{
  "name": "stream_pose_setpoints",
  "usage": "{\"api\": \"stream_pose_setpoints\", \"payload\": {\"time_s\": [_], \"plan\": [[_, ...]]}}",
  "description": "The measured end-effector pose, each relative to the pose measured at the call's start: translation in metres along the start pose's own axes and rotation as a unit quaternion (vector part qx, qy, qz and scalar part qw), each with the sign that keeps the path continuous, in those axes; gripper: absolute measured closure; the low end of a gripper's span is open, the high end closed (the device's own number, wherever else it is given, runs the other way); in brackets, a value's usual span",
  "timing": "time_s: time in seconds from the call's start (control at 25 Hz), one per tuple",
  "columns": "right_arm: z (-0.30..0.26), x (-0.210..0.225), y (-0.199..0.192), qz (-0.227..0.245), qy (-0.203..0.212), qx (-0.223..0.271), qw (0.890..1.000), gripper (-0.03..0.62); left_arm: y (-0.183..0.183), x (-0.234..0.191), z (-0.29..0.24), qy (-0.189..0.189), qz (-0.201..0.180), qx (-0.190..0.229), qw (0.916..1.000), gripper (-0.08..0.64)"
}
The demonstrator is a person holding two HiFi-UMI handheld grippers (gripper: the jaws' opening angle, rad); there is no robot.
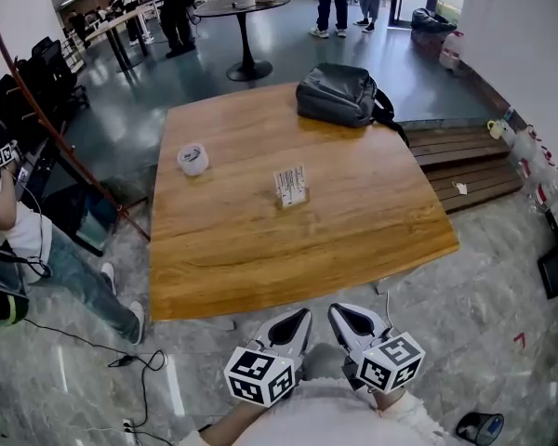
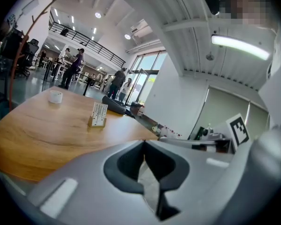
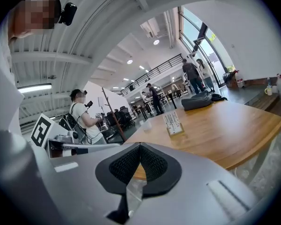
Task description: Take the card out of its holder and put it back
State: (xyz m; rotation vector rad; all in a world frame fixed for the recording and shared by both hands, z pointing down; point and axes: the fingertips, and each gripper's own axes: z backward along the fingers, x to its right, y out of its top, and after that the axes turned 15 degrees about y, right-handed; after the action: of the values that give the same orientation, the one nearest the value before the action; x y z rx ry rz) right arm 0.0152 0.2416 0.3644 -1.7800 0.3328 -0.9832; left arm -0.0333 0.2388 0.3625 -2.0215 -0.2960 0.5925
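Wood fills most of what I see below me: a broad table point(image 1: 260, 249) with a warm grain, standing on a grey marbled floor point(image 1: 502, 277). At its far edge, right of the middle, lies a dark grey backpack point(image 1: 339, 94).

I hold both tools close to my body, short of the table's near edge, side by side with their tips toward the table. My left gripper point(image 1: 302, 316) is clenched. In the left gripper view its dark pads meet at the tip, with nothing between them. My right gripper point(image 1: 338, 312) is clenched in the same way, its ribbed pads pressed together on nothing.

On the left part of the table sits a small white roll point(image 1: 193, 159), apart from everything else. Near the middle of the table stands the holder point(image 2: 97, 124), a low wooden block. The card point(image 1: 290, 186) is in it, upright and pale with fine print I cannot read. It is well apart from both grippers.
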Motion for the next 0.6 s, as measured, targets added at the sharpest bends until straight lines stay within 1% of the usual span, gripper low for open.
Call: {"api": "stream_pose_setpoints", "payload": {"time_s": [0.2, 0.4, 0.6], "plan": [[-0.024, 0.024, 0.015, 0.005, 0.005, -0.006, 1.000, 0.594, 0.014, -0.015, -0.034, 0.003, 0.006, -0.002, 1.0000, 0.552], [-0.052, 0.056, 0.038, 0.012, 0.032, -0.011, 0.999, 0.594, 0.038, -0.033, -0.075, 0.005, 0.022, 0.007, 0.9997, 0.552], [-0.085, 0.092, 0.070, 0.020, 0.053, -0.022, 0.998, 0.594, 0.062, -0.056, -0.122, 0.023, 0.038, 0.006, 0.9990, 0.552]]}}
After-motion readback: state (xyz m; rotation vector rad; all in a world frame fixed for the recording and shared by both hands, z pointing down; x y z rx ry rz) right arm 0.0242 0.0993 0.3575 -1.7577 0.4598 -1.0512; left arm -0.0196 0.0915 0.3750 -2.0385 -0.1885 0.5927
